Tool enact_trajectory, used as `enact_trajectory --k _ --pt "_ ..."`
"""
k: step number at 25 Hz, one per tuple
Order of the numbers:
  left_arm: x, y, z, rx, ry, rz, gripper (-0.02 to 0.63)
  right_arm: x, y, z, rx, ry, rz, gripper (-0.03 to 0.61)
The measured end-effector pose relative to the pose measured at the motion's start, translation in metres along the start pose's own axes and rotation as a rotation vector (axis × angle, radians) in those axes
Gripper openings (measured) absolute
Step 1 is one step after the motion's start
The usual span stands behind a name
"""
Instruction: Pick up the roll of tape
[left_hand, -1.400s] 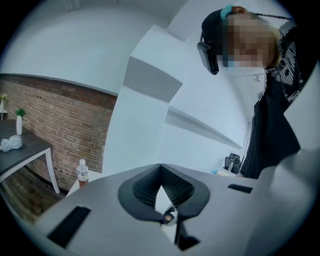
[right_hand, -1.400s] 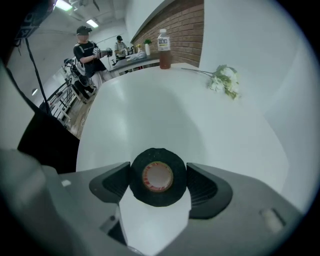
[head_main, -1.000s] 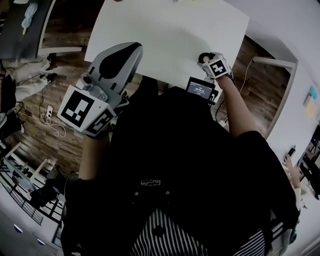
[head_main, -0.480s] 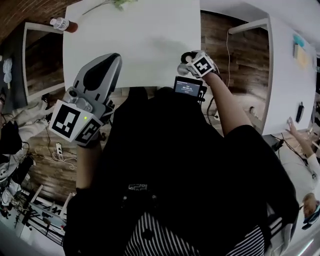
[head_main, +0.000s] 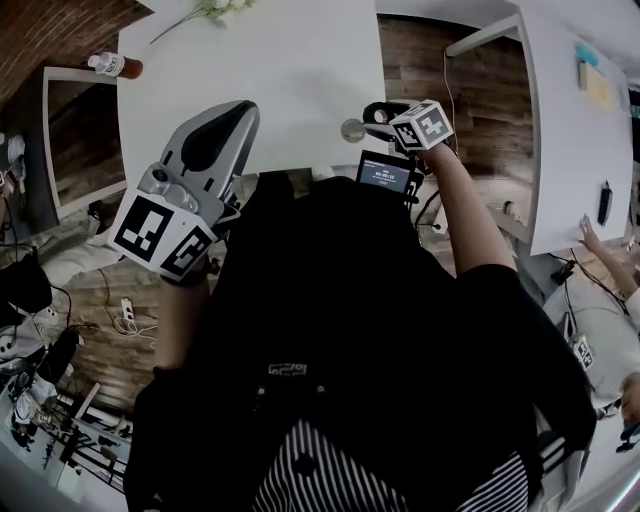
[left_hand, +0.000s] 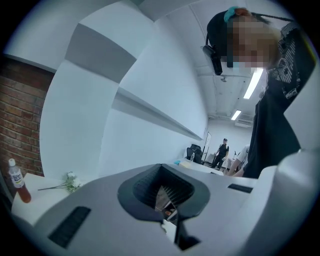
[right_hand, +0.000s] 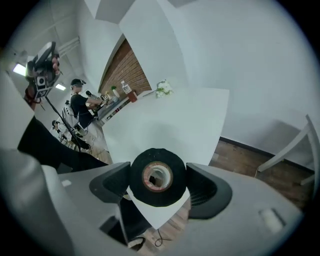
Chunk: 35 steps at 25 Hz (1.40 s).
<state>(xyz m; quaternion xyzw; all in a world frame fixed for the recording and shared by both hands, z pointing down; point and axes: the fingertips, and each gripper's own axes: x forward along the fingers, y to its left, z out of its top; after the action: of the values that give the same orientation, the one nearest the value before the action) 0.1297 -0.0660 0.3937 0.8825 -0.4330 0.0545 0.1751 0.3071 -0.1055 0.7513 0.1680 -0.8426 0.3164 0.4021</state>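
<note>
The roll of tape (right_hand: 158, 177) is black with a pale core. It sits between the two pads of my right gripper (right_hand: 158, 178), which press on its sides, and it hangs above the near corner of the white table (right_hand: 170, 115). In the head view the right gripper (head_main: 378, 118) is at that table's near right corner, and the roll of tape (head_main: 383, 108) shows as a dark ring at its tip. My left gripper (head_main: 232, 112) hovers over the table's near edge on the left. Its jaws meet with nothing between them, as the left gripper (left_hand: 162, 192) view shows.
A bottle (head_main: 112, 66) and a sprig of white flowers (head_main: 215, 10) lie at the table's far side. Another white table (head_main: 570, 130) stands to the right across wooden floor. A small screen (head_main: 384, 175) hangs below my right gripper. People stand in the background (right_hand: 80, 102).
The right gripper has rolled and drifted toward the table's near right corner with the tape still in it. The left gripper has dipped lower over the table edge.
</note>
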Motion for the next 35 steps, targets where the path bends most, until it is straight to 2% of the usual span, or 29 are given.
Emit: enact_trajectory --k 4,11,15,24,35 --pt "0.002 -0.007 -0.003 -0.005 -0.001 -0.006 0.008 -0.022 0.016 0.019 0.031 -0.072 0.055 0.345" --pt "-0.003 0.006 -0.006 -0.011 -0.013 0.022 0.008 -0.061 0.042 0.077 -0.036 -0.179 0.093 0.345" --pt "-0.011 0.018 -0.001 -0.021 -0.023 0.048 0.008 -0.079 0.077 0.119 -0.075 -0.235 0.145 0.345" --pt "-0.019 0.020 0.015 -0.024 -0.052 0.073 0.008 -0.127 0.152 0.186 -0.101 -0.380 0.291 0.345" --pt "-0.020 0.029 0.019 -0.029 -0.072 0.120 0.008 -0.182 0.211 0.230 -0.159 -0.527 0.349 0.345"
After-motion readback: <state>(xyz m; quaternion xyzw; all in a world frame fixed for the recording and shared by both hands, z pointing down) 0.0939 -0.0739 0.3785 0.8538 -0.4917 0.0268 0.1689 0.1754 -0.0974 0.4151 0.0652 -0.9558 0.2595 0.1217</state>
